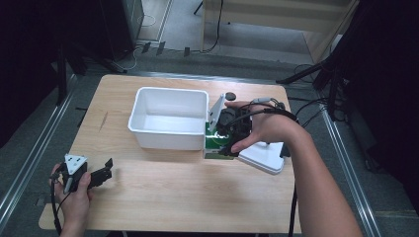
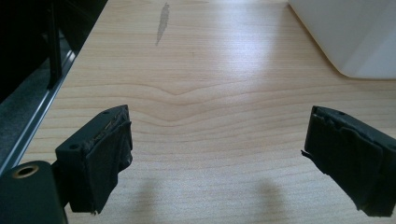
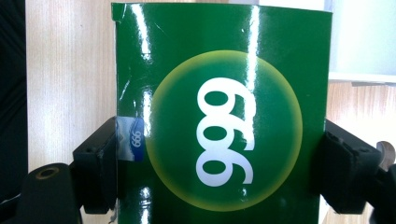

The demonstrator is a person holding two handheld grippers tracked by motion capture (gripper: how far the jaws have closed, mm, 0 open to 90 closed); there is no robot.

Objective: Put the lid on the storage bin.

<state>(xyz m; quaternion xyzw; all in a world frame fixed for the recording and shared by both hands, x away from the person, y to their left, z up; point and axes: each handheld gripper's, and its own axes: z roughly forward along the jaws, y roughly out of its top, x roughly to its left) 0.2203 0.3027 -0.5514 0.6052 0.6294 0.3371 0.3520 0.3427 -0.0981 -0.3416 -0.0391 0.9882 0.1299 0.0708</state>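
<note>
I have the green box (image 3: 224, 121) clamped across its width in the right tool (image 3: 219, 168): the jaws stand wide, one pad against each side wall, and the glossy face with the white "999" in a yellow disc looks straight back at my camera. From the high view the box (image 1: 213, 143) sits at about 3 o'clock of the white bin (image 1: 170, 118), touching or just beside that bin's right wall; I cannot tell which, nor whether the box rests on the bench or is lifted off it. The right tool (image 1: 222, 136) comes at it from the right, with my hand wrapped around the body. At 4 o'clock of the box, just beside it, a white lid (image 1: 264, 158) lies flat on the bench (image 1: 197, 197).

My left tool (image 1: 101, 174) is well apart, at 8 o'clock of the bin near the bench's near-left corner. Its jaws are spread wide and released (image 2: 217, 163), nothing between them but bare wood, with the bin's corner (image 2: 355, 37) at 1 o'clock.
</note>
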